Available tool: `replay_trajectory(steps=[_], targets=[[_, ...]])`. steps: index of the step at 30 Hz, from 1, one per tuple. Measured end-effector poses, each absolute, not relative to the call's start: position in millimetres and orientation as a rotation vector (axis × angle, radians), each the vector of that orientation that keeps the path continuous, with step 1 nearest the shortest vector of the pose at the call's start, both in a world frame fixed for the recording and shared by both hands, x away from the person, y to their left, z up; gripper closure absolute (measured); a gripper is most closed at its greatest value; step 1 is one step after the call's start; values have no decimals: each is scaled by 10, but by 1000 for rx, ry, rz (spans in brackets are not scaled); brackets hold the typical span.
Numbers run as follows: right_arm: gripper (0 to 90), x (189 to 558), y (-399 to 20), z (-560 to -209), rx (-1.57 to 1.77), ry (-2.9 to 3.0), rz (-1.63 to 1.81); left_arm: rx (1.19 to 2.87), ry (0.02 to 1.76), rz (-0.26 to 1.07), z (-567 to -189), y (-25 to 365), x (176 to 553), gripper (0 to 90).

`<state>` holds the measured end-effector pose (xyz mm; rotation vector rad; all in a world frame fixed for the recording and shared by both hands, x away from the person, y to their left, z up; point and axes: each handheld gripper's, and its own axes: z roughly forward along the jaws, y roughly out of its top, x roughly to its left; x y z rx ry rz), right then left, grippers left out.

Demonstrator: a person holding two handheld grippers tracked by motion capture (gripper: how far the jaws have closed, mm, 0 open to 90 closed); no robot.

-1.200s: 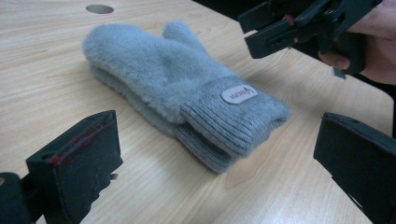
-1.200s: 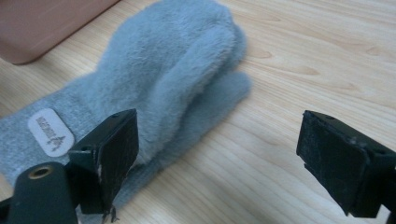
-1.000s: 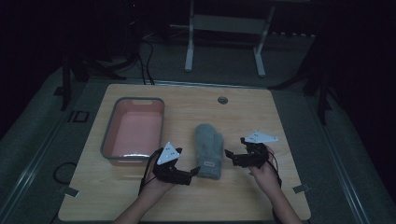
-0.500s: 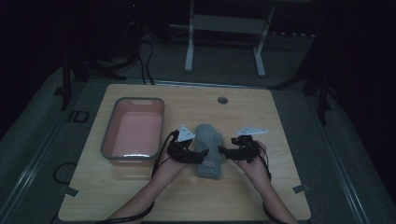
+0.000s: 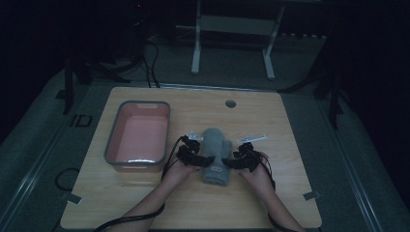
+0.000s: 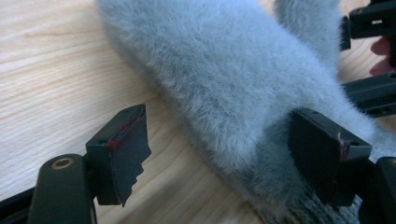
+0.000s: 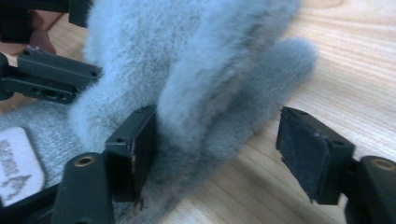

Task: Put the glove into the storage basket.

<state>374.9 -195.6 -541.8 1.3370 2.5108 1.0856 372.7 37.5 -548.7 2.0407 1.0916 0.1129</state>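
Observation:
A fluffy grey mitten [image 5: 214,153] lies flat on the wooden table [image 5: 290,135], its knit cuff toward the person. My left gripper [image 5: 193,155] is at its left edge and my right gripper [image 5: 240,157] at its right edge, by the thumb. In the left gripper view the jaws stand wide open around the mitten's [image 6: 224,79] lower edge, one pad [image 6: 122,149] on bare wood, the other against the fur. In the right gripper view the open jaws straddle the mitten's thumb [image 7: 261,79], one pad [image 7: 140,144] pressed into the fur. A pale label [image 7: 16,161] sits on the cuff.
A grey-rimmed pink bin [image 5: 139,137] stands on the table left of the mitten, close to my left hand. A small round hole [image 5: 230,103] is in the table near its far edge. A metal stand [image 5: 232,43] stands on the floor beyond the table.
Both grippers have moved inward from the mitten's sides, first reaching its upper part, then sliding back toward the cuff until the open jaws enclose its edges. The mitten has stayed flat.

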Motion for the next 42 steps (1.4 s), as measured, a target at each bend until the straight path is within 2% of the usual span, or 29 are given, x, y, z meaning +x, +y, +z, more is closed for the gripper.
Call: replay_trajectory(steps=[3, 4, 5, 8, 11, 18, 23, 29, 37, 42], targets=[[288, 3779, -1980, -5460, 1351, 2535, 1102, 2030, 1077, 81, -5536, 376, 3756, 251], [313, 3788, -1995, -5477, 1355, 2541, 1116, 2025, 1072, 67, -5549, 373, 3762, 268], [383, 3792, -2010, -5488, 1342, 2555, 1146, 2024, 1060, 52, -5558, 370, 3766, 297], [494, 3800, -2020, -5503, 1332, 2589, 1188, 2028, 1037, 25, -5580, 356, 3788, 358], [567, 3814, -2017, -5509, 1326, 2612, 1197, 2026, 1028, -18, -5606, 341, 3822, 418], [672, 3854, -2025, -5529, 1337, 2645, 1232, 2001, 997, -114, -5636, 330, 3864, 623], [735, 3867, -2019, -5519, 1332, 2651, 1239, 2010, 988, -104, -5602, 310, 3856, 751], [798, 3831, -2071, -5482, 1342, 2611, 1322, 1975, 990, -110, -5571, 342, 3842, 782], [814, 3799, -2139, -5271, 1310, 2571, 1418, 1962, 945, -86, -5338, 347, 3829, 786], [816, 3775, -2158, -5026, 1273, 2533, 1465, 1973, 886, -39, -5011, 358, 3825, 786]])
